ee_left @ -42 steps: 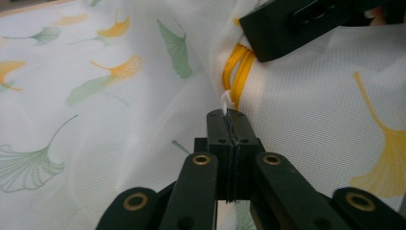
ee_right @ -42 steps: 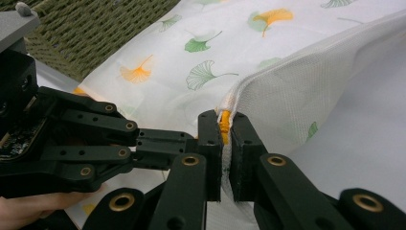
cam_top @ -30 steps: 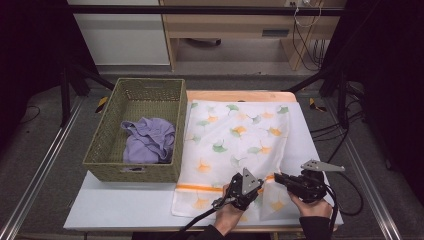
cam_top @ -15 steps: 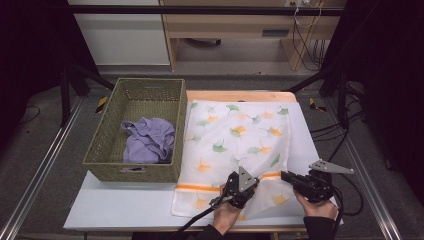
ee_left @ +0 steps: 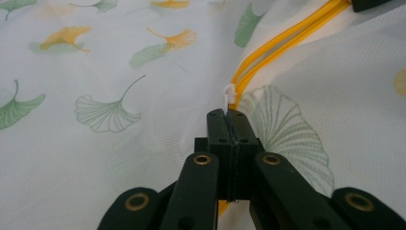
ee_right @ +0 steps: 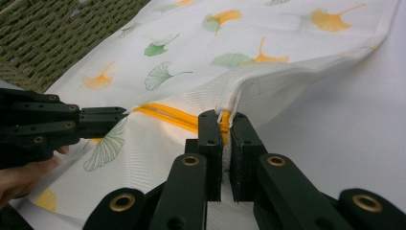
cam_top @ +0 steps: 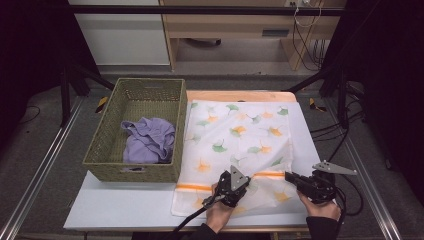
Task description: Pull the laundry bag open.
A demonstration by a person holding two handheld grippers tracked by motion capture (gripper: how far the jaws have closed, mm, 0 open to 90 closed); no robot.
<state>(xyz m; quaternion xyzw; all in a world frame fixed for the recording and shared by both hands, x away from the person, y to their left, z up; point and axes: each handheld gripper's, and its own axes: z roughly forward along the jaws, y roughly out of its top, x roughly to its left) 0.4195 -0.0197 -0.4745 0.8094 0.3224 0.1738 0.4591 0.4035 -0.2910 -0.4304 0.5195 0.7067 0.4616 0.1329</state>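
A white mesh laundry bag (cam_top: 240, 132) printed with ginkgo leaves lies flat on the table. An orange zipper (cam_top: 270, 174) runs across its near end. My left gripper (cam_top: 248, 178) is shut on the small white zipper pull (ee_left: 230, 94), with the zipper (ee_left: 282, 43) running away from its tips. My right gripper (cam_top: 287, 176) is shut on the bag's edge at the zipper's end (ee_right: 223, 120), where the mesh is lifted into a fold. In the right gripper view the left gripper (ee_right: 125, 114) comes in from the left along the zipper (ee_right: 167, 113).
A woven green basket (cam_top: 131, 172) holding a purple garment (cam_top: 148, 142) stands against the bag's left side. Bare white table (cam_top: 125, 207) lies in front of the basket. Metal rails and cables run along the floor on both sides.
The two grippers have drawn slightly apart, the right one toward the right and the left one toward the left. A longer stretch of orange zipper now shows between them.
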